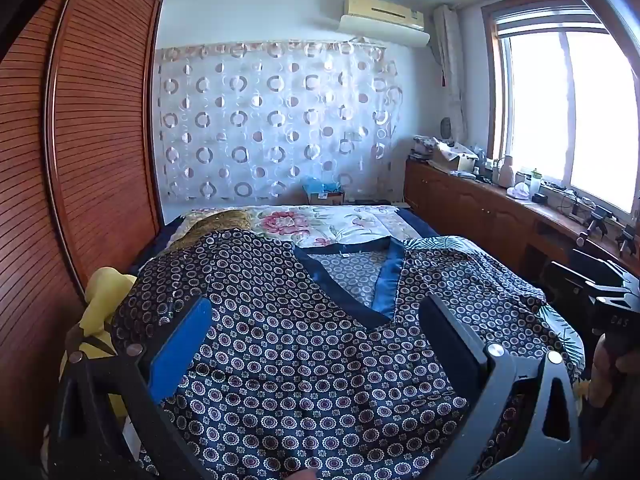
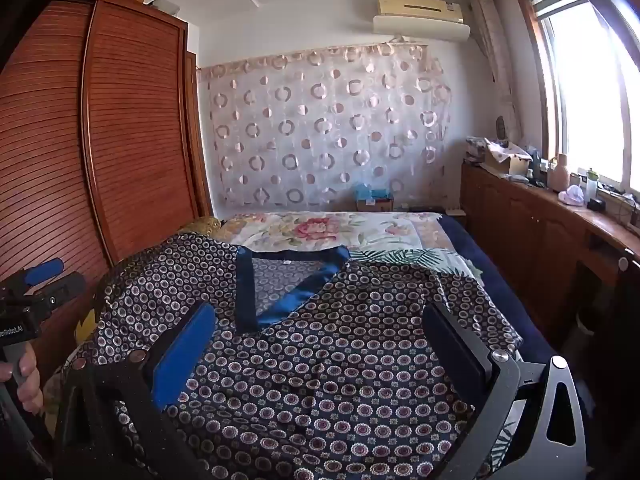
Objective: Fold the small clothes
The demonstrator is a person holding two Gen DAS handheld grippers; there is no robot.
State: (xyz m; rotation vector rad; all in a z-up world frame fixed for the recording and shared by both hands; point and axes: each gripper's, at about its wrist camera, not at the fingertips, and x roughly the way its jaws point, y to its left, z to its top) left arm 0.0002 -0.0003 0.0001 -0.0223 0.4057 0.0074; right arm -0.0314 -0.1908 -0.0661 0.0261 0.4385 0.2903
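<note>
Patterned top (image 1: 280,344) is lying flat on the bed (image 1: 320,220), no folds yet. Left hand-held gripper (image 1: 316,320) & right hand-held gripper (image 2: 320,328) are hovering wide apart, gripping nothing.

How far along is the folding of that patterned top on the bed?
Done: the patterned top lies spread face up on the bed, blue V-neck collar toward the far end. In hand: nothing; the left gripper and right gripper hover over it, open, gripping no cloth. Left: every fold, since the sleeves are out to the sides and no edge is turned over.
</note>
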